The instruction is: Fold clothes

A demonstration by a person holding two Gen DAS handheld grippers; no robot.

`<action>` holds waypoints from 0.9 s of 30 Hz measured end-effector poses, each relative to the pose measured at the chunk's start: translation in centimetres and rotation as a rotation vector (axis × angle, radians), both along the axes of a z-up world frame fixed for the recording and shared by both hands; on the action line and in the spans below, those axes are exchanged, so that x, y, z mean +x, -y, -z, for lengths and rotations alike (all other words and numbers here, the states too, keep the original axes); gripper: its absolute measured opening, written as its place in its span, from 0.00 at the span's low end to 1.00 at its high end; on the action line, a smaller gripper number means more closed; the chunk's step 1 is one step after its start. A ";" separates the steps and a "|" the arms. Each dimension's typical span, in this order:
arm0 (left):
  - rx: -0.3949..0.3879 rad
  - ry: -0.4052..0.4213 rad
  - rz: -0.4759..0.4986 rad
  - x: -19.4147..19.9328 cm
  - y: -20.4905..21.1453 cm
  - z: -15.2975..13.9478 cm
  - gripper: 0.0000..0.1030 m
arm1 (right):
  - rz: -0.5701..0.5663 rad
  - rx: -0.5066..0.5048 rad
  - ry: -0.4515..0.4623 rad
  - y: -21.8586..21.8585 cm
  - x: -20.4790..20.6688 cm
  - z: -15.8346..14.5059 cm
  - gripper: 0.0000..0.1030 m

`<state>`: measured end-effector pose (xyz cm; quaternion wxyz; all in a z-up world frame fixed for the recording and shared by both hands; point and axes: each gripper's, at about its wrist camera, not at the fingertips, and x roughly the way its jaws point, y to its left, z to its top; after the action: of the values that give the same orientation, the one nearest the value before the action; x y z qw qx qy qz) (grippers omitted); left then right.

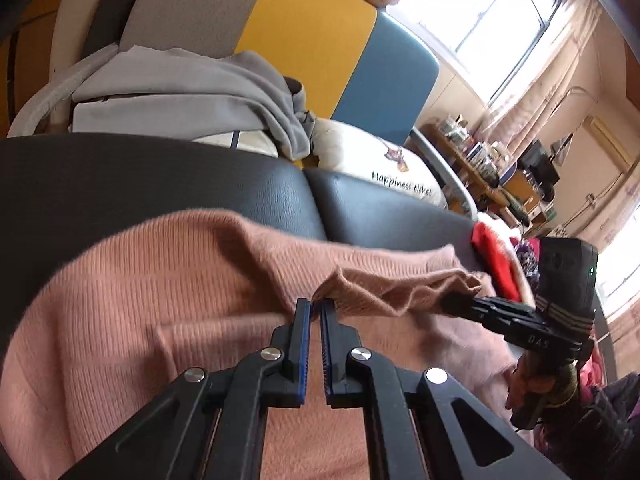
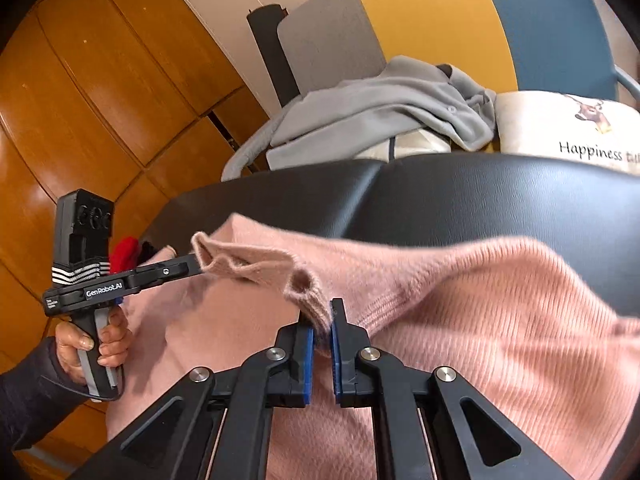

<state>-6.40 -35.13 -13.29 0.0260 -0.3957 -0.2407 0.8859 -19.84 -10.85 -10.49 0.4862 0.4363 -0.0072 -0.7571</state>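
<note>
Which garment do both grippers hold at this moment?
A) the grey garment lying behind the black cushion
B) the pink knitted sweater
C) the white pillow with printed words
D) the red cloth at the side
B: the left gripper and the right gripper are each shut on an edge of the pink knitted sweater, which lies over the black cushion.

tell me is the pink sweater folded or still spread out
Partly folded: both fingers pinch one edge of the pink sweater, lifted and doubled over the rest on the black bench.
</note>
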 end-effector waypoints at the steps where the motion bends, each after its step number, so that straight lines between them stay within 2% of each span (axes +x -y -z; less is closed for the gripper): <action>1: -0.001 0.003 0.000 0.3 -0.2 0.2 0.04 | 0.002 0.009 -0.008 -0.1 0.3 0.2 0.07; 5: 0.001 0.031 -0.017 1.6 -0.4 1.5 0.04 | 0.002 0.076 -0.083 -0.3 1.5 0.9 0.07; 8: 0.108 0.048 -0.052 2.7 0.4 2.8 0.04 | 0.000 0.108 -0.124 -0.7 2.5 1.6 0.07; 10: 0.220 0.047 -0.083 3.4 1.3 3.4 0.15 | 0.011 0.103 -0.118 -1.0 2.6 1.8 0.08; 11: 0.254 0.044 -0.092 3.5 1.5 3.5 0.17 | 0.021 0.095 -0.111 -1.2 2.5 1.8 0.11; 12: 0.285 0.042 -0.098 3.6 1.7 3.5 0.18 | 0.038 0.094 -0.113 -1.4 2.5 1.8 0.23; 15: 0.361 0.048 -0.104 3.3 1.6 3.6 0.28 | 0.046 0.061 -0.078 -1.9 2.5 2.1 0.42; 16: 0.379 0.050 -0.107 3.1 1.5 3.6 0.30 | 0.053 0.054 -0.075 -2.0 2.6 2.1 0.44; 18: 0.415 0.056 -0.116 2.7 1.4 3.7 0.30 | 0.056 0.026 -0.053 -2.4 3.1 1.9 0.59; 20: 0.441 0.063 -0.130 2.4 1.5 4.0 0.31 | 0.058 0.000 -0.029 -2.8 3.6 1.8 0.69; 22: 0.446 0.076 -0.136 2.0 1.3 4.1 0.31 | 0.066 -0.081 0.057 -3.7 3.8 1.9 0.74; 27: 0.413 0.098 -0.130 0.8 0.4 3.7 0.29 | 0.123 -0.247 0.229 -4.6 3.1 2.5 0.74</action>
<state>-5.65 -35.56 -16.97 0.0375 -0.4082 -0.4432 0.7972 -16.71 -6.30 -12.99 0.4847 0.4554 -0.1825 -0.7241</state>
